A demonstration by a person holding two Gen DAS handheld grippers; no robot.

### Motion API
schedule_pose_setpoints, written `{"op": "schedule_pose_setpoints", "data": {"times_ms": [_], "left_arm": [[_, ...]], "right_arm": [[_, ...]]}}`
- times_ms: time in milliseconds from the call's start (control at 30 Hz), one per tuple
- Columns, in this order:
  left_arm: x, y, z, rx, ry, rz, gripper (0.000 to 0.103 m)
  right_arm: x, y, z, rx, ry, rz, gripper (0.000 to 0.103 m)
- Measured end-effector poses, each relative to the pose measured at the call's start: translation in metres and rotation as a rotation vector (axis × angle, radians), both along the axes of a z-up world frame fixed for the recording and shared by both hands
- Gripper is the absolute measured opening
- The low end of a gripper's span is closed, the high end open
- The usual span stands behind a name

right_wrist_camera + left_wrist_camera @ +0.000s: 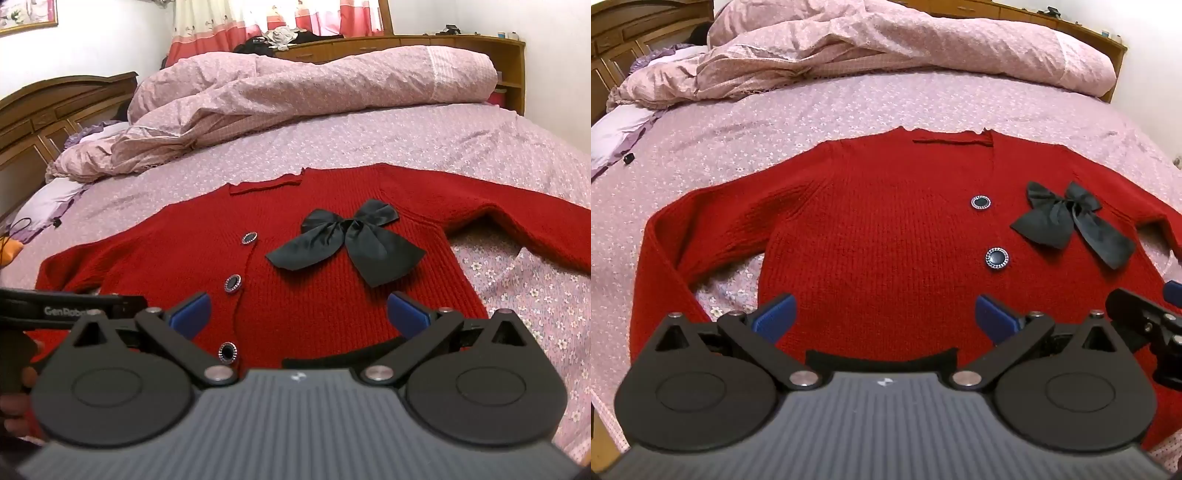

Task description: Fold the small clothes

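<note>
**Spotter:** Red knit fills the space ahead of both your grippers. That red cardigan (871,229) lies flat, front up, on the flowered bedsheet (820,110), neckline away from you, hem toward you.

**Operator:** How do my fingers stand?

**Spotter:** Your left gripper (884,319) has its blue pads spread wide with nothing between them but the knit lying below. Your right gripper (299,314) is just as wide apart, and it holds nothing either.

**Operator:** What lies off the left fingers?

**Spotter:** Beyond your left fingertips and a little toward the right-hand pad sit two dark round buttons (996,257). Farther right of that pad is the black bow (1067,218). One sleeve (676,236) bends down outside your left-hand pad, with a patch of sheet showing between it and the body.

**Operator:** And off the right fingers?

**Spotter:** The button row runs past your left-hand pad: one button beyond it, one level with it, one nearer to you. The bow lies ahead, between the two pads' lines. The other sleeve (524,218) stretches out beyond your right-hand pad. A black-edged hem shows just under both grippers. Past the cardigan, a rumpled pink duvet (295,88) is heaped at the far side, against the wooden headboard (48,118).
</note>
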State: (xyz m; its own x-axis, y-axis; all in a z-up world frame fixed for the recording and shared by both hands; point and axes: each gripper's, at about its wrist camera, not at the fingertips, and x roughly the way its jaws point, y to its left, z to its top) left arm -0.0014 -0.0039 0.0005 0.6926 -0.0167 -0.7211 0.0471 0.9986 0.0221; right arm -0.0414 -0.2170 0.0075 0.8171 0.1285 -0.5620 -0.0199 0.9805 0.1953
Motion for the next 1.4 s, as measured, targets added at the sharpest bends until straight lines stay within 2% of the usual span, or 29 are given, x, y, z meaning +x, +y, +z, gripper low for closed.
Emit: {"op": "schedule_pose_setpoints", "data": {"times_ms": [33,300,1400], "left_arm": [[0.001,0.004,-0.0042,-0.019,0.012,0.005,0.103],[0.002,0.0078,-0.0029,-0.027,0.017,0.021,0.103],[0.0019,0.009,-0.0042,-0.028,0.026,0.024,0.103]], "right_arm": [[0.0001,-0.0001,-0.0003,0.002,0.001,-0.001,0.103],[0.0,-0.0002,-0.0013,-0.001,0.006,-0.004,0.103],[0.0019,-0.0001,-0.0029,0.0,0.025,-0.005,0.103]]}}
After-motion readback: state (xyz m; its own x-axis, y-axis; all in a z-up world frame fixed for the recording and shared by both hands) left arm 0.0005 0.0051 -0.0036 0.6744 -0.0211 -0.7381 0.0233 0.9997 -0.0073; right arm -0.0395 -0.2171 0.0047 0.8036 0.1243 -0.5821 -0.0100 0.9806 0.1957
